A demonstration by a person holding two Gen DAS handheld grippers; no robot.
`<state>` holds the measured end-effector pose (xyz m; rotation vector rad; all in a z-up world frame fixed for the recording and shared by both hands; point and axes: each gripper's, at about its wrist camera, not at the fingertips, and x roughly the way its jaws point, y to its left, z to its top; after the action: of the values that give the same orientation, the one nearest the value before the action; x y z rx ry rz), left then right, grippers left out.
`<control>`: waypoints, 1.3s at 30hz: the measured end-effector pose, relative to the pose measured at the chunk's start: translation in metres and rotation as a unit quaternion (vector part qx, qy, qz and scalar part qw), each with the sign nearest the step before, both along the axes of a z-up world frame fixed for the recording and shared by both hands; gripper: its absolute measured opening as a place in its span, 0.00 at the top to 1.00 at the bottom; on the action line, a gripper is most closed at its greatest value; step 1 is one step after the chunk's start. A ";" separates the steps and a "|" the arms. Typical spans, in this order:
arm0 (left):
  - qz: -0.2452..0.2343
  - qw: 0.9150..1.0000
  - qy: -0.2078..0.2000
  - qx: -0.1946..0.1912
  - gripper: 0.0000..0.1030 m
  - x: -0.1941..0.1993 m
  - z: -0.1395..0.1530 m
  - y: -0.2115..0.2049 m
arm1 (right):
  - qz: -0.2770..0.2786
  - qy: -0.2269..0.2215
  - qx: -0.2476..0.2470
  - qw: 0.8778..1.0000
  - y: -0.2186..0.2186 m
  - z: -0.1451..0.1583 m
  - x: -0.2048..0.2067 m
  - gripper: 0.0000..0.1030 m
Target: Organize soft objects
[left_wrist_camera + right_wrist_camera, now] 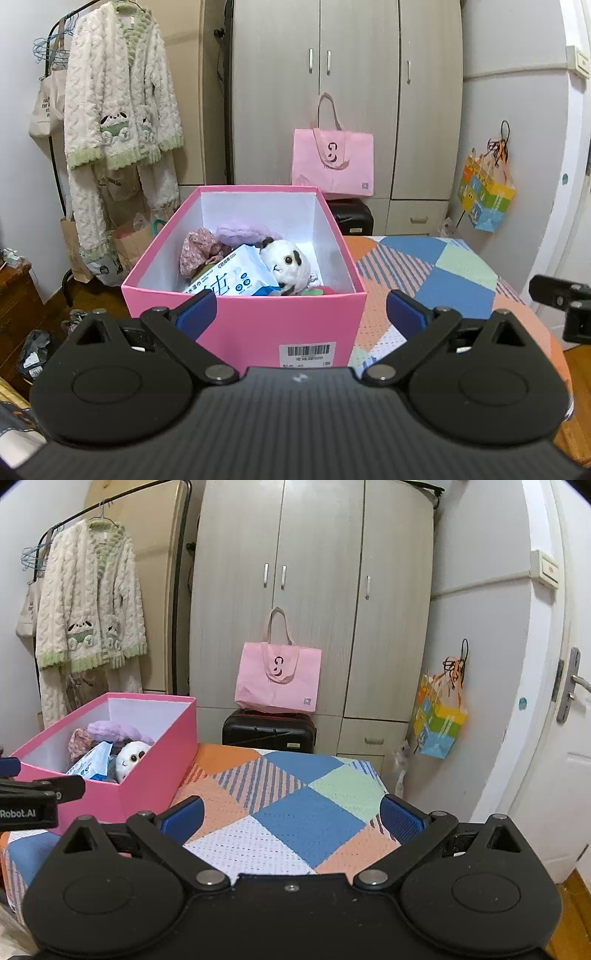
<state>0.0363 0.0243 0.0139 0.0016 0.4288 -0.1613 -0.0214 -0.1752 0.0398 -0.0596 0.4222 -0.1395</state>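
Left tool (301, 308): fingers spread wide, nothing between them, positioned just in front of the near wall of the pink box (258, 321). Right tool (291, 814): likewise spread wide and empty, held over the patchwork cover (303, 819), with the box off to its left.

The pink box stands open on the patchwork cover. Contents, packed together: a white plush toy (286, 264) with black patches, a blue-and-white wet-wipes pack (236, 277), a floral fabric piece (199, 247), and a purple fluffy item (243, 232) toward the far end.

Only the left wrist view shows the barcode sticker (306, 355) on the box's near wall — its printed characters are too small to read — and a green-and-red scrap beside the plush toy. The pack carries large Chinese characters, partly cut off by the box wall.

Only the right wrist view shows the door handle (576, 681) at far right, and the other tool's body at left edge, lettered "Robot.AI".

Farther back, both views: a black suitcase (269, 731) carrying a pink tote bag (279, 679), the wardrobe (314, 590) behind, a fleece robe (118, 92) with panda patches on a rack, a colourful gift bag (439, 720) hanging on the wall.
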 end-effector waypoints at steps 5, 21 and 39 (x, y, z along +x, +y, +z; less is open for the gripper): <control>0.005 1.000 -0.007 0.011 0.03 -0.003 -0.001 -0.003 | -0.006 0.001 0.003 1.000 -0.004 -0.003 -0.002 0.00; 0.014 0.999 -0.025 0.042 0.03 -0.009 -0.008 -0.015 | -0.015 -0.044 -0.016 0.999 0.003 -0.012 -0.012 0.00; 0.013 0.999 -0.017 0.045 0.03 -0.010 -0.012 -0.015 | -0.023 -0.041 -0.017 0.999 0.002 -0.017 -0.011 0.00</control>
<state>0.0268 0.0091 0.0014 0.0869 0.4017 -0.1168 -0.0324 -0.1737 0.0225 -0.0775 0.3404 -0.1938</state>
